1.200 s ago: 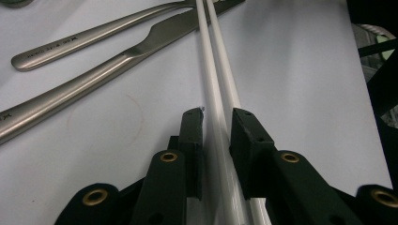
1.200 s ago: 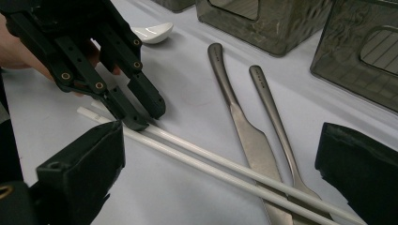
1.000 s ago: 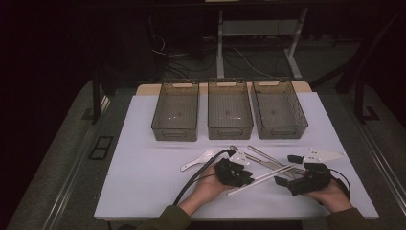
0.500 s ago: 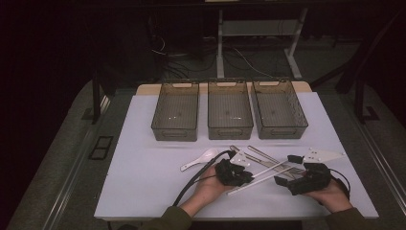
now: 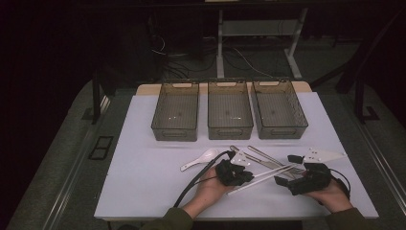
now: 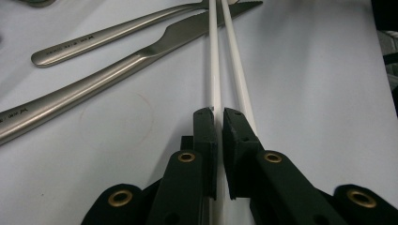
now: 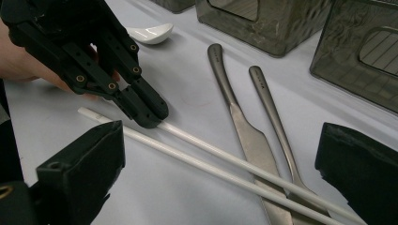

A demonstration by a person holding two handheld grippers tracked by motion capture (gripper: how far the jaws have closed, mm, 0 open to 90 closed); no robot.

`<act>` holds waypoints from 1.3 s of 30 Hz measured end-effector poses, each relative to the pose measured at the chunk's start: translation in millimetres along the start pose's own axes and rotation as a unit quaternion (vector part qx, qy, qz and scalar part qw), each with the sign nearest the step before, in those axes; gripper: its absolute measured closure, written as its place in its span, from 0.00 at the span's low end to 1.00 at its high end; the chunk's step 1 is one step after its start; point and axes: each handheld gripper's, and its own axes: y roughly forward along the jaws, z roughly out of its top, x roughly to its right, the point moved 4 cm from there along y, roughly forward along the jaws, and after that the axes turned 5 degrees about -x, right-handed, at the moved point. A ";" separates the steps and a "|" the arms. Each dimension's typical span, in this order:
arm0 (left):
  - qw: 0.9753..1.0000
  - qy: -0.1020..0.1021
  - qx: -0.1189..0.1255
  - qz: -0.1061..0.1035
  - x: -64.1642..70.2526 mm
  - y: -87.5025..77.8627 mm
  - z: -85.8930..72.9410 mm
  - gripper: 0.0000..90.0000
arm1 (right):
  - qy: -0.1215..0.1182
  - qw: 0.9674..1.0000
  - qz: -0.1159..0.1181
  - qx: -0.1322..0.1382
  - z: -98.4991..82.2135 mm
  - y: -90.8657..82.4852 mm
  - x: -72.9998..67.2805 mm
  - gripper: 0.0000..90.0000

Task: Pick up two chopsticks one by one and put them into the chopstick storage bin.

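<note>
Two white chopsticks (image 5: 262,176) lie side by side on the white table, crossing a steel knife (image 5: 261,160). My left gripper (image 5: 248,176) points right along them. Its jaws have just been closing, and in the left gripper view the left gripper (image 6: 219,115) is shut on one white chopstick (image 6: 213,56); the second chopstick (image 6: 237,70) runs past the outside of the right-hand jaw. In the right gripper view the left gripper (image 7: 148,115) pins the farther chopstick (image 7: 211,147) against the table. My right gripper (image 5: 288,170) stands open at the chopsticks' other end, jaws wide apart with the sticks between them, untouched.
Three dark see-through bins (image 5: 176,112) (image 5: 230,110) (image 5: 280,110) stand in a row at the back. A white soup spoon (image 5: 201,158) lies left of the left gripper. A second steel utensil handle (image 7: 270,105) lies beside the knife (image 7: 248,136).
</note>
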 end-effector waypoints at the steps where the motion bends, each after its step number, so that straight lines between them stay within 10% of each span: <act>1: 1.000 0.001 0.001 0.005 -0.5 -0.3 0.4 0.93 | 0.000 1.000 0.000 0.000 0.1 -0.2 -0.1 0.02; 39: 0.999 -0.027 0.044 0.007 -32.6 -70.7 2.7 0.93 | -0.003 1.000 0.001 0.006 0.2 -1.5 -0.7 0.02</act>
